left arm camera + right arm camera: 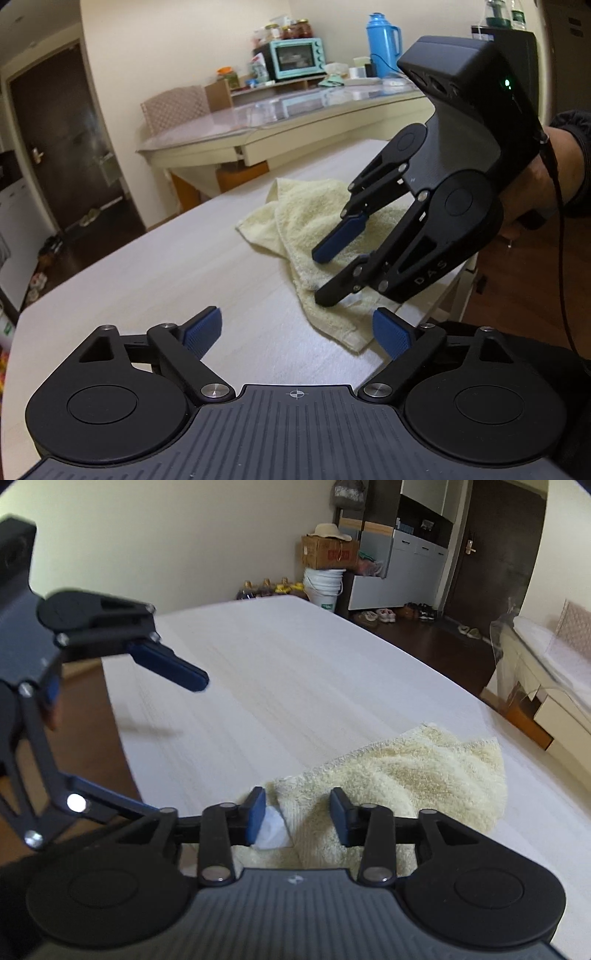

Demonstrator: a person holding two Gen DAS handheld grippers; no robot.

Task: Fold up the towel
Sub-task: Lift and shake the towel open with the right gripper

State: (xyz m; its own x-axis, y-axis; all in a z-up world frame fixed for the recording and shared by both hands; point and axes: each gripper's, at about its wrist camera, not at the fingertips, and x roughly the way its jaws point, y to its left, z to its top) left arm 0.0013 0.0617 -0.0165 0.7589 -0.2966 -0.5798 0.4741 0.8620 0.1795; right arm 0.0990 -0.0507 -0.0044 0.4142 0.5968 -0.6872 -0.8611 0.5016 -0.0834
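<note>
My left gripper [297, 334] has its fingers spread wide with nothing between them; bare worktop [166, 266] shows in the gap, and the towel's near corner lies just beside the blue pad at 3 o'clock. My right gripper [297, 818] hangs over the towel with its fingers parted. The towel's white label [272, 829] sits in the gap against the left pad, and the right pad is clear of the cloth, so they are released, not clamping.

The pale yellow terry towel [306, 218] lies crumpled on the worktop, bunched toward the 4 o'clock edge in the left wrist view. In the right wrist view it fills the 5 o'clock part.

For containers: a white bucket [325, 587] stands on the floor at 12 o'clock in the right wrist view, with a cardboard box [328, 552] on top of it and a straw hat [330, 530] on the box. I cannot see into either. Jars [295, 28] with reddish contents sit on a mint-green toaster oven [297, 59] on the side table [258, 129] beyond; a blue thermos jug [382, 40] stands at 1 o'clock of it.

The worktop is pale, wood-grained and otherwise bare. The floor is dark wood, the walls are cream, and shoes [384, 614] lie by a dark door [491, 535].
</note>
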